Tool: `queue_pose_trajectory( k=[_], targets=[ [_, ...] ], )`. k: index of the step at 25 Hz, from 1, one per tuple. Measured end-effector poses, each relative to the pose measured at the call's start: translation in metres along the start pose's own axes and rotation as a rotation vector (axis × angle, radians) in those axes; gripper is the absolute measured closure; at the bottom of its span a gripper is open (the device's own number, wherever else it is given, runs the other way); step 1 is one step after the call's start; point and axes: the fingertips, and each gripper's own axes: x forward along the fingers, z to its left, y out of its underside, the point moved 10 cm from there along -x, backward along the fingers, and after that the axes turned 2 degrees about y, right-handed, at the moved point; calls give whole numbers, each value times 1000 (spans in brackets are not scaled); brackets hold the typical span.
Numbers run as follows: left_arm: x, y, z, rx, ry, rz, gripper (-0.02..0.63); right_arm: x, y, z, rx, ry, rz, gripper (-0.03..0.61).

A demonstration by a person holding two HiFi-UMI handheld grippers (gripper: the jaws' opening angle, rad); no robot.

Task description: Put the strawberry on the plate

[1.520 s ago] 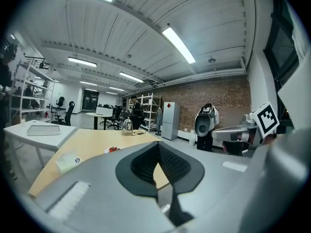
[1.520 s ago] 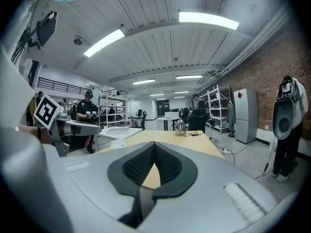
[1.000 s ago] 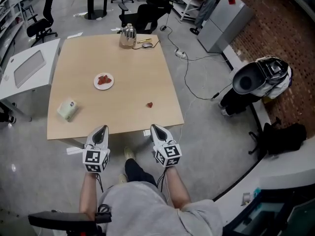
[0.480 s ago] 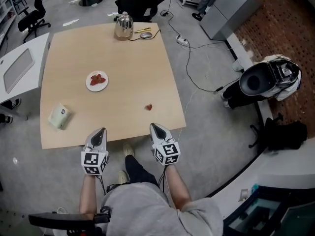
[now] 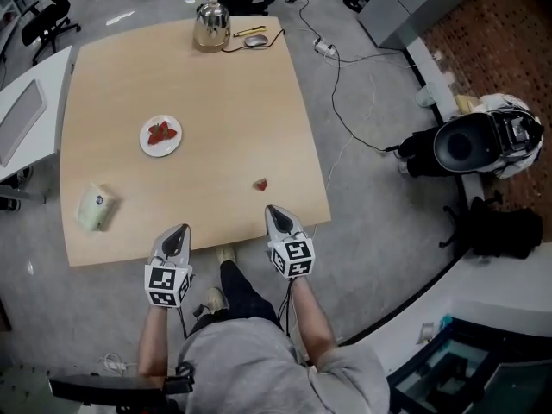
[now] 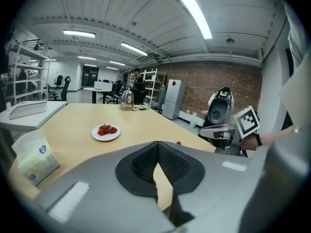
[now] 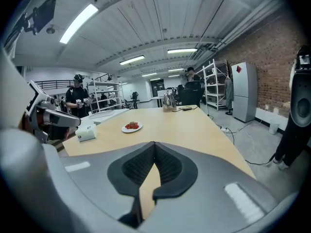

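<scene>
Plate (image 5: 160, 136) sits left-centre on bench (image 5: 224, 102); loose strawberry (image 5: 260, 184) right of it, nearer front edge; pouch (image 5: 93, 208) front-left; kettle (image 5: 210, 24) at far edge; left claw (image 5: 178, 231) and right claw (image 5: 274, 212) side by side at near edge

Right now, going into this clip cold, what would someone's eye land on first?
The pale wooden table fills the head view, with a white plate holding strawberries left of its middle and one lone strawberry lying apart from it near the front right edge. At the near edge, the left tongs and right tongs hang side by side, both shut and empty.
</scene>
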Motion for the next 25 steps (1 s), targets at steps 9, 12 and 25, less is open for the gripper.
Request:
queue_pose_trajectory(
  k=[9,12,25],
  targets=[
    [16,-2,-3,-25,-12,39,594,43,19,-31,4,-8,82,571],
    [20,-2,-6,-30,-18,53,594,56,25,-39,6,-12,112,562],
    [33,-3,2,-71,-63,76,594,94,39,-57,18,-45,222,471]
  ],
)
